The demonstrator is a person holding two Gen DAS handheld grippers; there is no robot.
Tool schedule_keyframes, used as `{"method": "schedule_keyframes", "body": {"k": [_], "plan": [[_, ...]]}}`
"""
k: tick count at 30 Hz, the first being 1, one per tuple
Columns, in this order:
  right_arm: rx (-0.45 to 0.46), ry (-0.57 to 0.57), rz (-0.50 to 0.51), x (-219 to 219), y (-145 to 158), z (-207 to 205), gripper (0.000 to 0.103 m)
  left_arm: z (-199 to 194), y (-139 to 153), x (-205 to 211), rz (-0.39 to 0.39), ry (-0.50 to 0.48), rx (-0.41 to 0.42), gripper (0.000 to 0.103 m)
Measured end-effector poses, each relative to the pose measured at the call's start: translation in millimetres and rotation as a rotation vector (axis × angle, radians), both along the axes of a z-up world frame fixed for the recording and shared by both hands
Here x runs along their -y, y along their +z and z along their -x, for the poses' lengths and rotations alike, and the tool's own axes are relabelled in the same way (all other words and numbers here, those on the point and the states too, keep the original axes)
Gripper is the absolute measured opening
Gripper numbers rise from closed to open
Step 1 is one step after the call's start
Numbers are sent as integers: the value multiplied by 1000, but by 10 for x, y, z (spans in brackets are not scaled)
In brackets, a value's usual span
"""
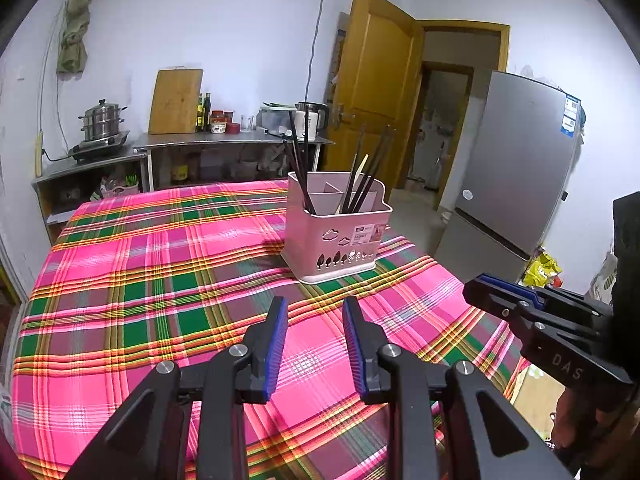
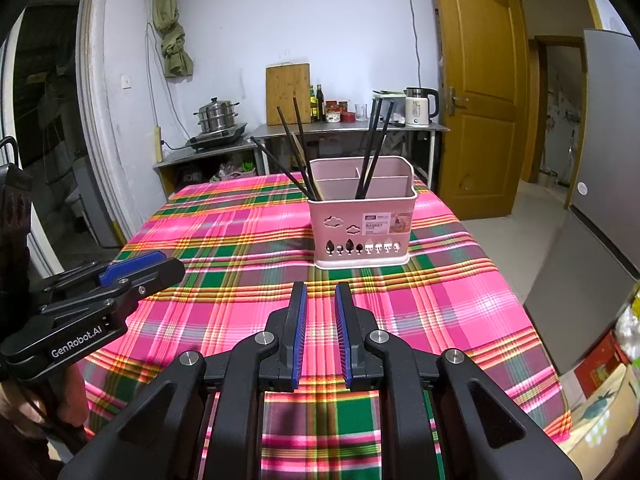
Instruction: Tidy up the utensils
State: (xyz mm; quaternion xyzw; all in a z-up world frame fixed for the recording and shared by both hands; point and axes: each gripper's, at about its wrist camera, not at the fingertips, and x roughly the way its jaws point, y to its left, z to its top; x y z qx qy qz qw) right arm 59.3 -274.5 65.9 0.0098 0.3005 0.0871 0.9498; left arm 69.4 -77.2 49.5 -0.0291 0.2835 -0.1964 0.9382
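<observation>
**Hovering both grippers over a bare stretch of tablecloth**

Looking ahead, I see the plaid tablecloth (image 2: 240,240) lying bare from the near edge up to the pink holder (image 2: 362,216), with free cloth on either side of it.

My left gripper (image 1: 316,344) has its jaws partly spread and nothing between the blue pads; it touches nothing. My right gripper (image 2: 321,332) shows a narrower gap, also empty, above the cloth.

The holder stands upright near the far right side of the table, well apart from both grippers. Dark chopsticks (image 2: 298,152) lean in its left and right compartments. Behind it stand a steel counter (image 2: 344,130), a kettle (image 2: 420,110) and a cutting board (image 2: 288,92); a fridge (image 1: 516,168) is off to the right.
</observation>
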Motion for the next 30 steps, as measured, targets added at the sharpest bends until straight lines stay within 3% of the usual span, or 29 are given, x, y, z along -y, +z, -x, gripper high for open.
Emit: {"method": "schedule_keyframes", "body": {"k": [30], "plan": [[-8, 0, 4, 1, -47, -6, 15, -26, -12, -6, 4, 13, -5, 28]]}}
